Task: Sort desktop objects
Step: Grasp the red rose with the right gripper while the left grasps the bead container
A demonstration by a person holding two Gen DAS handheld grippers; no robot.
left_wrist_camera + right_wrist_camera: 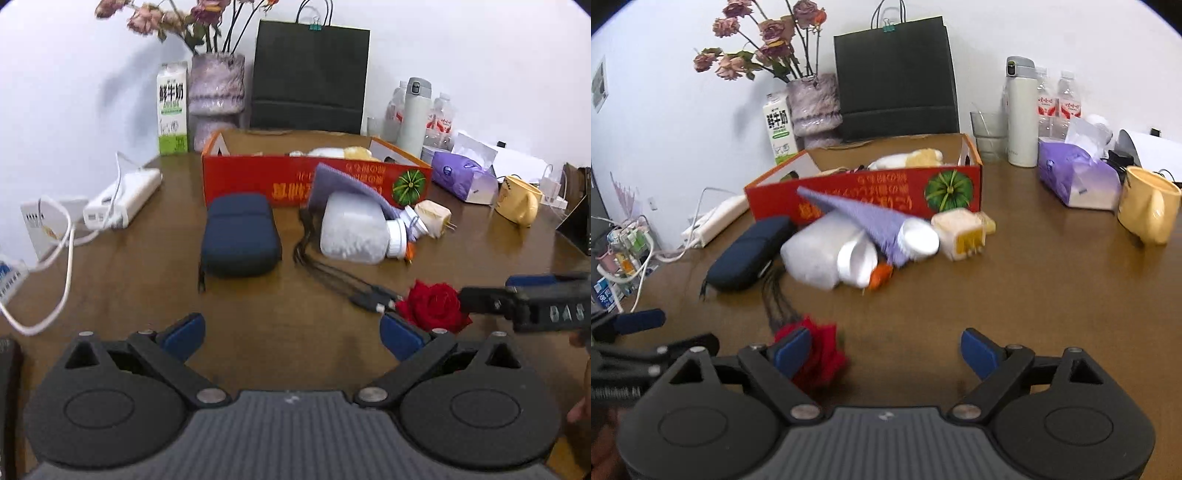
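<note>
Right hand-held gripper (881, 352) hovers low over the tabletop (1052, 295), fingers spread wide, nothing between them. Its left blue pad (792, 350) sits right against the red rose (816, 354), which lies on the wood just beside that finger, not inside the gap. From the left wrist view, the left hand-held gripper (291, 332) is spread too and empty, with the red rose (434, 306) just off its right pad (400, 334). Black cable ends (373, 299) lie near the flower. Farther back, the white bottle (827, 254), the purple cloth (864, 218) and the navy case (750, 251) lie in front of the red box (871, 195).
</note>
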